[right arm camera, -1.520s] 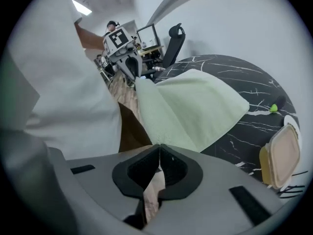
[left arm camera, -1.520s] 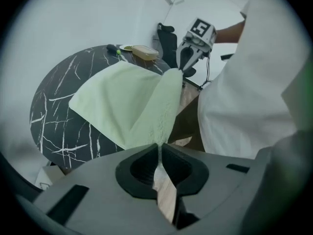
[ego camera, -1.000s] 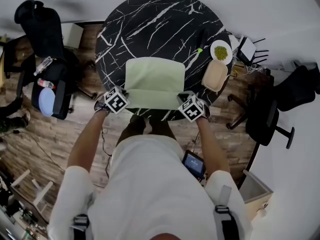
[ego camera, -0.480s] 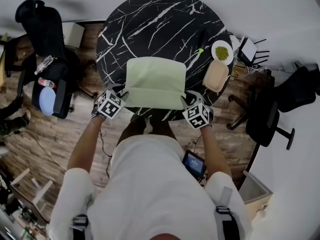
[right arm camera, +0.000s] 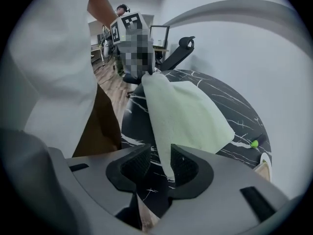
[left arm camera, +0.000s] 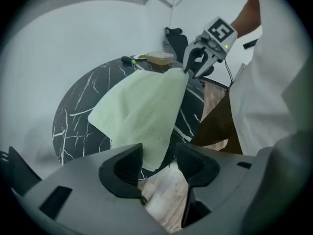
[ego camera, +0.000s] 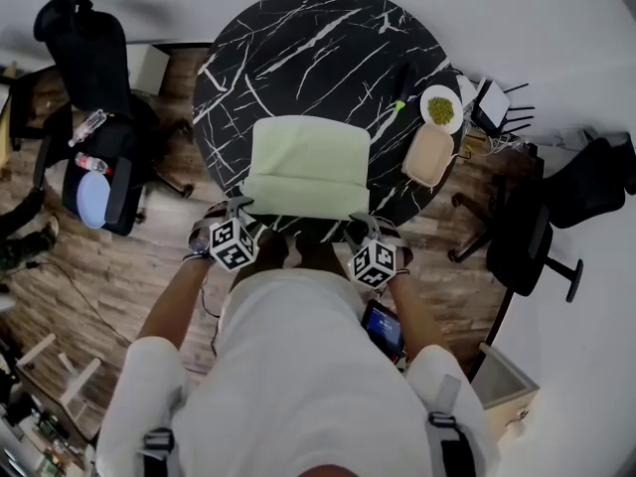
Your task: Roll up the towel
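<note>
The table (ego camera: 298, 58) is bare beyond the towel (ego camera: 308, 167); a container (ego camera: 427, 154) and plate (ego camera: 440, 107) crowd its right edge.

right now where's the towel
In the head view the green towel lies on the near part of the black marble table, with the tan dish just to its right.

The towel (ego camera: 308, 167) is seen to be pale green. The table (ego camera: 298, 48) is patterned as black marble with white veins. The floor (ego camera: 109, 266) is shown in brown wood planks. A black chair (ego camera: 527, 237), a white shirt (ego camera: 298, 366) and a white plate (ego camera: 426, 115) filled with green are seen.
</note>
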